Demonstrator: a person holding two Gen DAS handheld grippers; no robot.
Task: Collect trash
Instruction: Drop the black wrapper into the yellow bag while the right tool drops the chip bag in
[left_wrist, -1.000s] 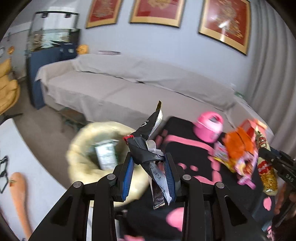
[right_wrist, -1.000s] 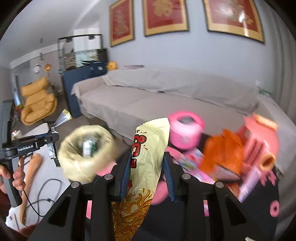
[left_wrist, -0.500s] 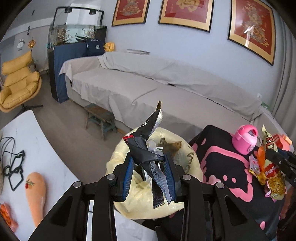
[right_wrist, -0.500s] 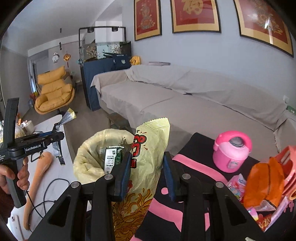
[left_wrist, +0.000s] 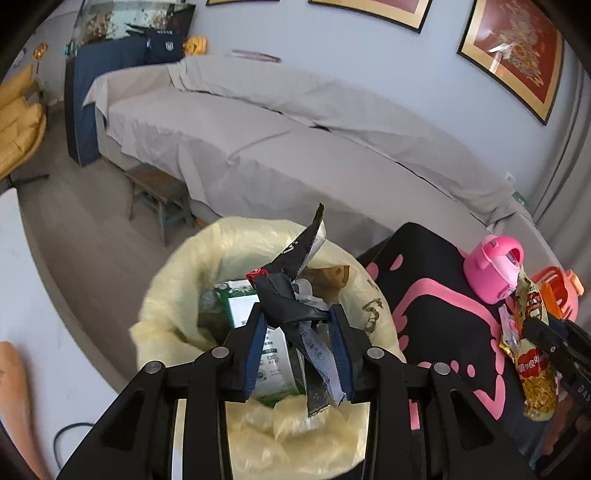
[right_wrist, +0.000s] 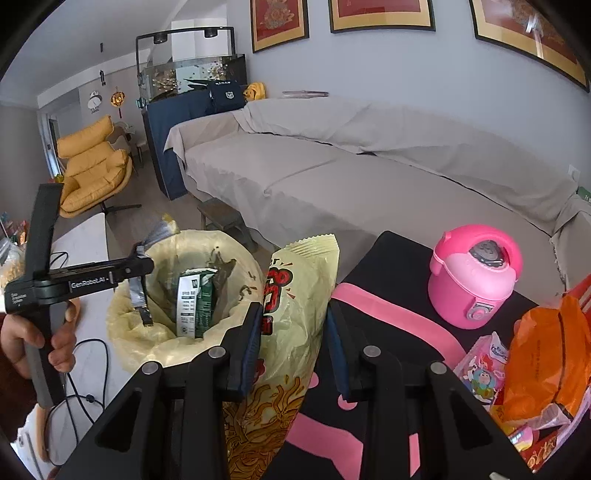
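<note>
Living room, grey covered sofa (right_wrist: 369, 155) behind a black-and-pink table (right_wrist: 399, 332). Left gripper (left_wrist: 297, 343) tilts down over the yellow-lined trash bin (left_wrist: 177, 295), jaws opening, crumpled black wrapper (left_wrist: 291, 295) between them but not yet dropped. Wrapper is light, floppy foil; pinch its bunched middle. Right gripper (right_wrist: 291, 347) also angles down, clamped on a yellow snack bag (right_wrist: 295, 295) beside the bin; thin, crinkly, weightless. Pink toy cooker (right_wrist: 476, 273) sits farther back on the table.
</note>
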